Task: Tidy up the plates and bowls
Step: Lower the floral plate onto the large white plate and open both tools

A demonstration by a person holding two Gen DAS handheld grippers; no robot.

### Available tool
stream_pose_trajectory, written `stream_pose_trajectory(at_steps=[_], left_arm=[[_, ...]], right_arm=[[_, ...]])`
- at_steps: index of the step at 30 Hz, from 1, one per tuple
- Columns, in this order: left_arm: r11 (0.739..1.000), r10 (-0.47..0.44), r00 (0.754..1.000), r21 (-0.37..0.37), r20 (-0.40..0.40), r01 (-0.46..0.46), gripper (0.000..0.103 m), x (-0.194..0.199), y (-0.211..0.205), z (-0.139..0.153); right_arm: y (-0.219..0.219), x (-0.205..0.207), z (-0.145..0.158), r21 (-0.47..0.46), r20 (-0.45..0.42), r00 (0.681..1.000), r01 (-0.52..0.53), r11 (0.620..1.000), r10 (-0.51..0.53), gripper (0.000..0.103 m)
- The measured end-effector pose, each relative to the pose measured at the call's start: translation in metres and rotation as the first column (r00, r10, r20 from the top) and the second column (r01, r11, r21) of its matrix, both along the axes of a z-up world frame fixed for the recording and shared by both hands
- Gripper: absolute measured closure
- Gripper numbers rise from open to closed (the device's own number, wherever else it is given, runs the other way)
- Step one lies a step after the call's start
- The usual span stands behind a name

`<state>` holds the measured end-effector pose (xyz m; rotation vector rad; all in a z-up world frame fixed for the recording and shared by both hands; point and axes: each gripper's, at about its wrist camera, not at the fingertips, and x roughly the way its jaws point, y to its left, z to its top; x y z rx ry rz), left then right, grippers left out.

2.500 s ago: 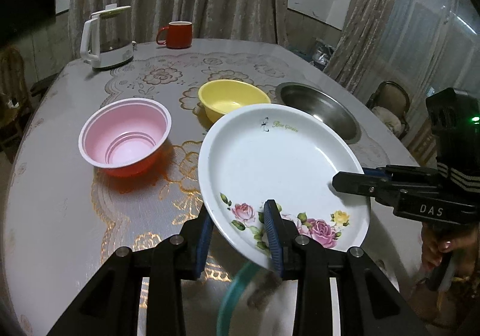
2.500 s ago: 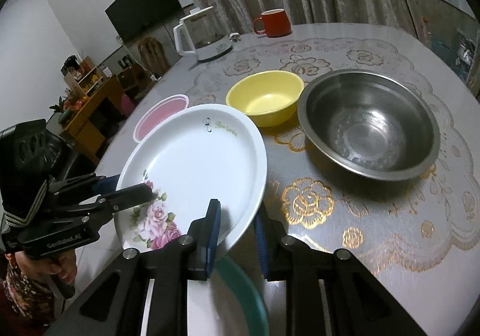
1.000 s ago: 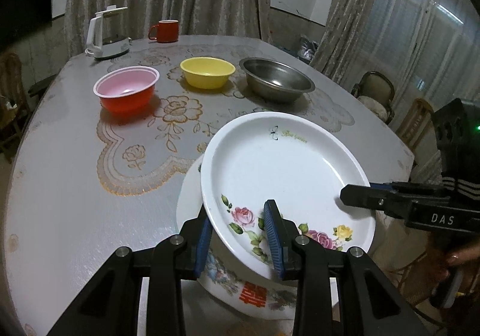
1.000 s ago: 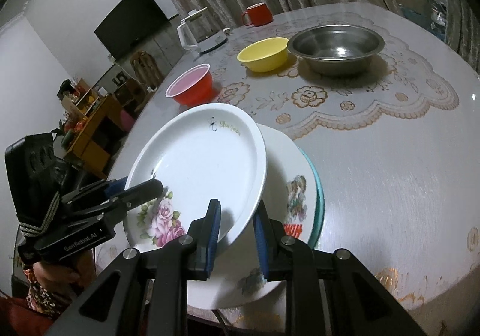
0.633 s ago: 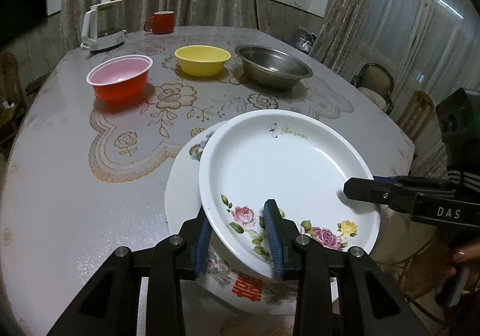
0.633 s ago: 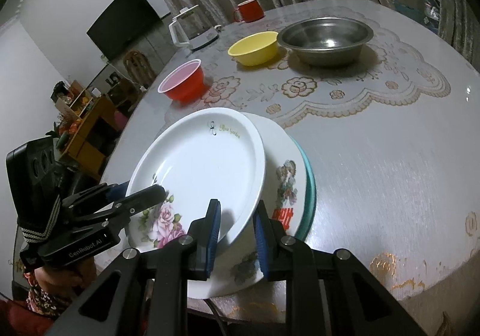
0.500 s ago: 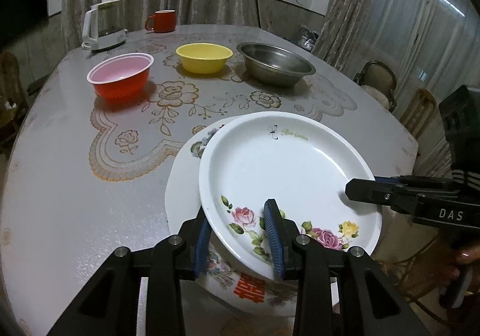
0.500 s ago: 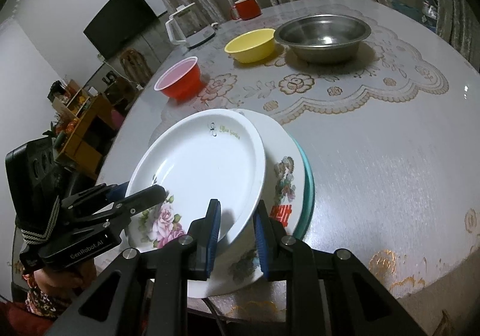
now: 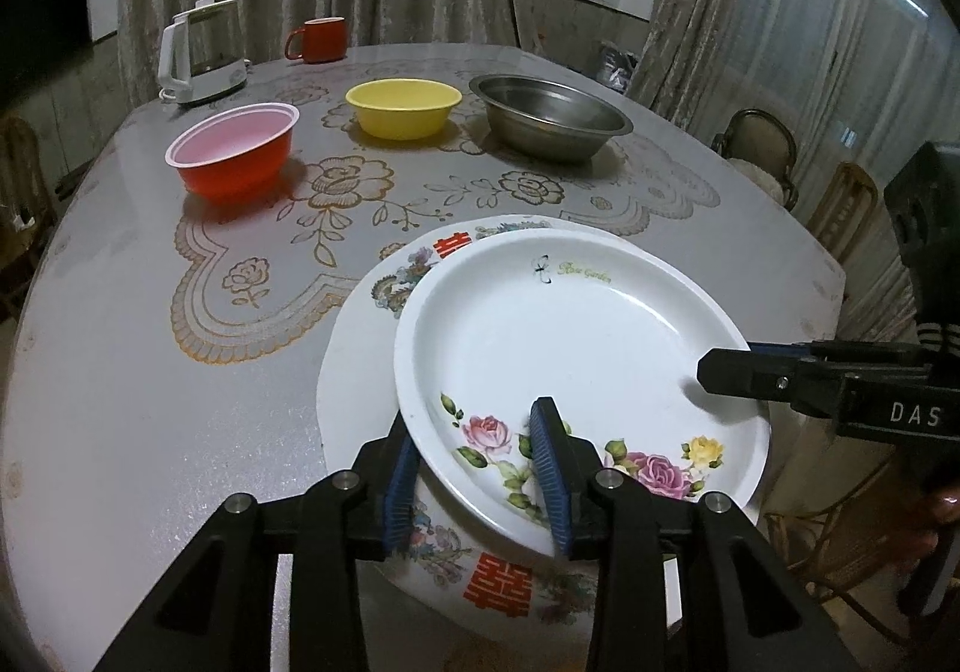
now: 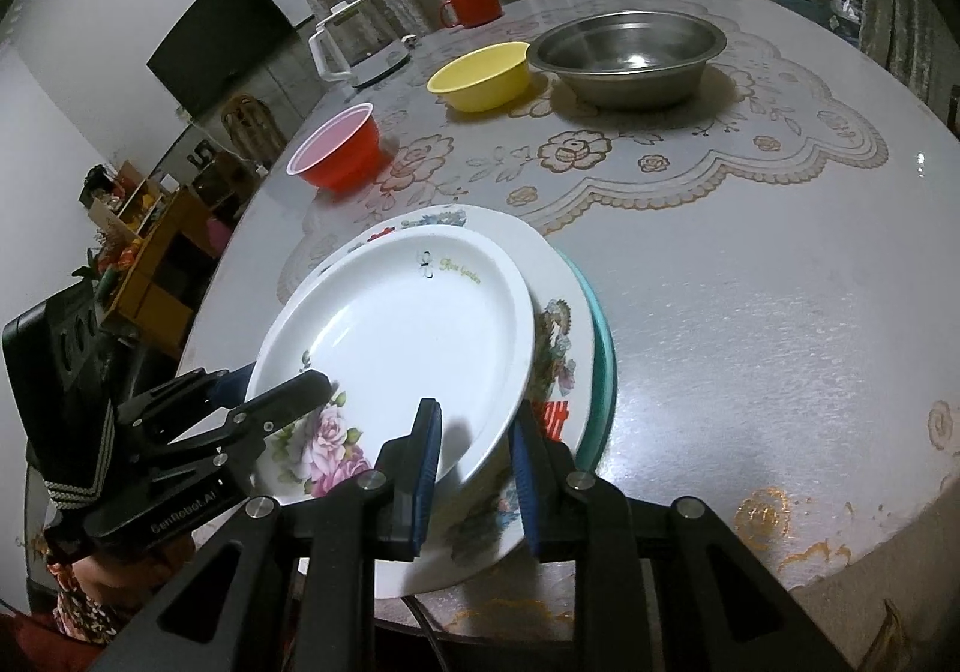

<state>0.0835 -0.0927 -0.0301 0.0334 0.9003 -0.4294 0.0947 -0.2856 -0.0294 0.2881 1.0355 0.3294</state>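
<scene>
A white rose-pattern plate (image 9: 576, 348) is held from both sides. My left gripper (image 9: 474, 462) is shut on its near-left rim. My right gripper (image 10: 474, 444) is shut on its right rim and shows in the left wrist view (image 9: 738, 372). The plate (image 10: 396, 336) sits just above a larger white plate with red characters (image 9: 498, 576), which lies on a teal plate (image 10: 603, 366) at the table's near edge. A red bowl (image 9: 237, 153), a yellow bowl (image 9: 403, 108) and a steel bowl (image 9: 549, 117) stand in a row farther back.
A white kettle (image 9: 201, 51) and a red mug (image 9: 318, 39) stand at the far side of the round table (image 9: 120, 372). Chairs (image 9: 762, 150) stand to the right. A shelf unit (image 10: 150, 264) stands off the table's left edge.
Both grippers carried the rose plate back from the bowls to the near edge. It has lowered over the plate stack and now hangs just above it.
</scene>
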Motion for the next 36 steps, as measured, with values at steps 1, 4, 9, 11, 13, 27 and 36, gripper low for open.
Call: stream_pose_trajectory(at_steps=[1, 4, 9, 11, 13, 27, 36], left_arm=[[1.000, -0.002, 1.000, -0.001, -0.003, 0.002, 0.065, 0.000, 0.000, 0.000], [1.000, -0.017, 0.999, -0.006, -0.031, 0.017, 0.061, 0.002, 0.000, 0.001], [0.999, -0.022, 0.997, -0.039, -0.075, 0.019, 0.056, 0.003, 0.003, 0.004], [0.999, -0.025, 0.996, -0.042, -0.083, 0.021, 0.056, 0.003, 0.004, 0.004], [0.999, -0.034, 0.996, -0.037, -0.089, 0.030, 0.056, 0.002, 0.004, 0.005], [0.996, -0.083, 0.985, -0.049, -0.155, 0.076, 0.035, 0.001, 0.005, 0.012], [0.997, -0.082, 0.988, -0.022, -0.129, 0.080, 0.032, -0.004, 0.009, 0.015]], right_arm=[[0.000, 0.000, 0.000, -0.003, -0.003, 1.000, 0.003, 1.000, -0.003, 0.079], [0.000, 0.001, 0.001, 0.001, -0.014, 1.000, 0.013, 1.000, -0.013, 0.079], [-0.004, 0.003, -0.001, 0.032, -0.039, 0.999, 0.034, 0.999, -0.032, 0.079], [-0.003, 0.004, -0.001, 0.031, -0.042, 0.998, 0.037, 0.999, -0.035, 0.079], [-0.003, 0.004, -0.001, 0.035, -0.051, 0.998, 0.045, 0.998, -0.043, 0.078], [0.005, 0.009, 0.001, -0.005, -0.088, 0.993, 0.074, 0.997, -0.074, 0.074], [0.005, 0.008, 0.008, -0.071, -0.054, 0.995, 0.075, 0.995, -0.079, 0.070]])
